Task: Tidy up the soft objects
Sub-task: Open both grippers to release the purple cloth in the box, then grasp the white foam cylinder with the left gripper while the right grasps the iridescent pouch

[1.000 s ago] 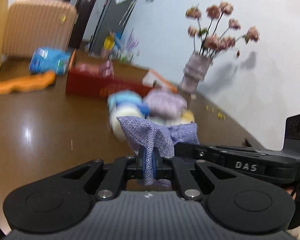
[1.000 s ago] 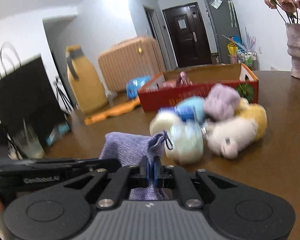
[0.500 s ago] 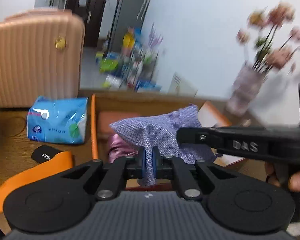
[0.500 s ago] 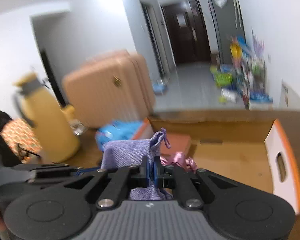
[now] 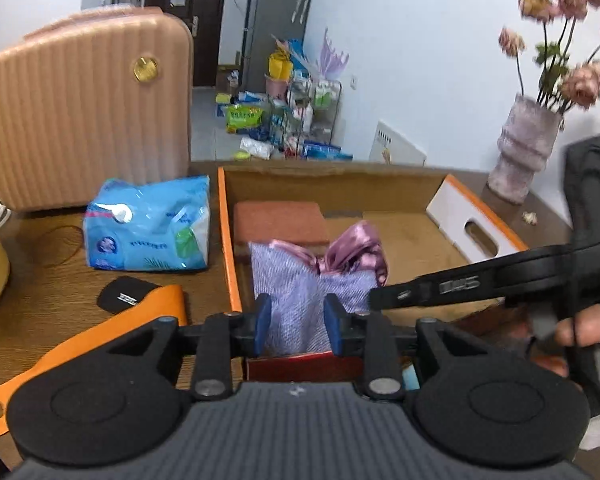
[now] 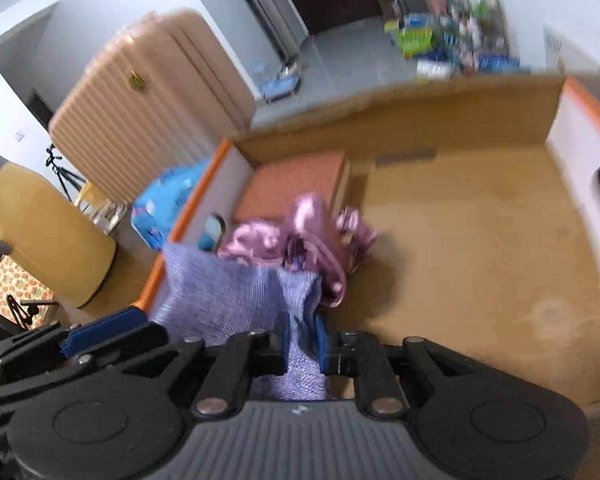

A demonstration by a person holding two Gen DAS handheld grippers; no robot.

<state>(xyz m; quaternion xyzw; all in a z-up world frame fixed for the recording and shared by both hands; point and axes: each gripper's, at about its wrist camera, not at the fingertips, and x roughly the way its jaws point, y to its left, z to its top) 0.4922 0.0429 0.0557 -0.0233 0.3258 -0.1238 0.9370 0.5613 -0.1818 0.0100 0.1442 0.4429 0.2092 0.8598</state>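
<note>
A purple woven pouch (image 5: 296, 288) hangs over the near left corner of the orange-rimmed cardboard box (image 5: 226, 240), touching a pink satin cloth (image 5: 356, 248) inside. My left gripper (image 5: 297, 326) is opening; its blue pads stand apart from the pouch seen between them. My right gripper (image 6: 303, 342) is also opening, and the pouch (image 6: 236, 300) still fills its narrow gap against both pads. The right gripper's finger (image 5: 384, 300) reaches the pouch's right edge, with a hand behind it. The satin cloth (image 6: 312, 232) and a brick-red pad (image 6: 296, 180) lie in the box (image 6: 192, 208).
On the wooden table left of the box lie a blue tissue pack (image 5: 148, 228) and an orange tool (image 5: 100, 340). A pink suitcase (image 5: 84, 108) stands behind. A vase of flowers (image 5: 526, 148) is at the right. A yellow jug (image 6: 44, 240) stands left. The box's right half shows bare cardboard.
Both grippers carried the pouch from beside the pile of soft toys to over the box. Their jaws, shut tight on it before, have parted, the left wider.
</note>
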